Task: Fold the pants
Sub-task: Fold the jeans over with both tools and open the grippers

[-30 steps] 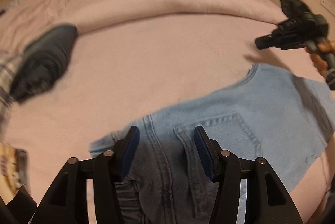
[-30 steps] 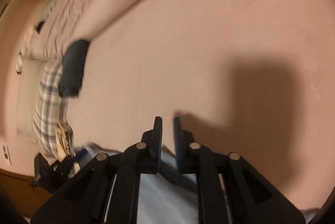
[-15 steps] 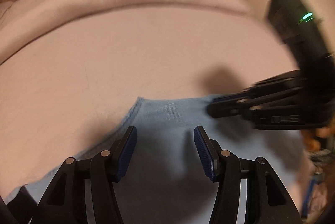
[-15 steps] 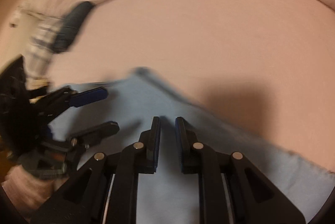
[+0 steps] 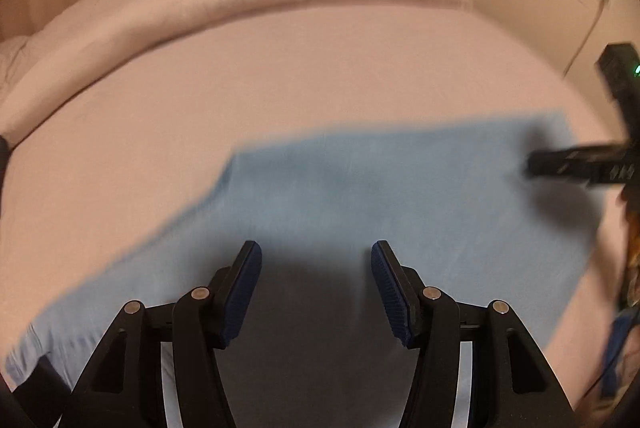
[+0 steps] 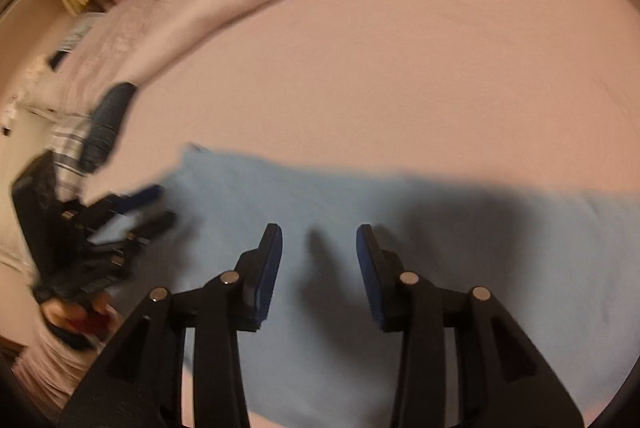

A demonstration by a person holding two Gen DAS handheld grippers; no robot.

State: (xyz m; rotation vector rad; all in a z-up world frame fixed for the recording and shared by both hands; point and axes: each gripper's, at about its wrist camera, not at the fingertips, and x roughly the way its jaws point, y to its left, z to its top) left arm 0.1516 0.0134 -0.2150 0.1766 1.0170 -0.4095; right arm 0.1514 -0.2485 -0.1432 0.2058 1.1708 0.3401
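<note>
1. The light blue pants (image 5: 360, 196) lie spread flat on the pink bed (image 5: 280, 76).
2. The left gripper (image 5: 316, 288) hangs over them, jaws released, empty.
3. The right gripper (image 6: 319, 274) has its jaws just opening, nothing pinched between them.

Two tools (image 5: 316, 284) (image 6: 319, 268), one pair of pants (image 5: 360, 196), one dark folded garment (image 6: 108, 120), one bed (image 6: 400, 76).

Pants (image 5: 360, 196) blurred, lower edge cropped

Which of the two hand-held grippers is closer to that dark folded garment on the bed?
Left. The left hand-held gripper sits just below the dark garment; the right hand-held gripper hovers mid-pants, farther off.
</note>
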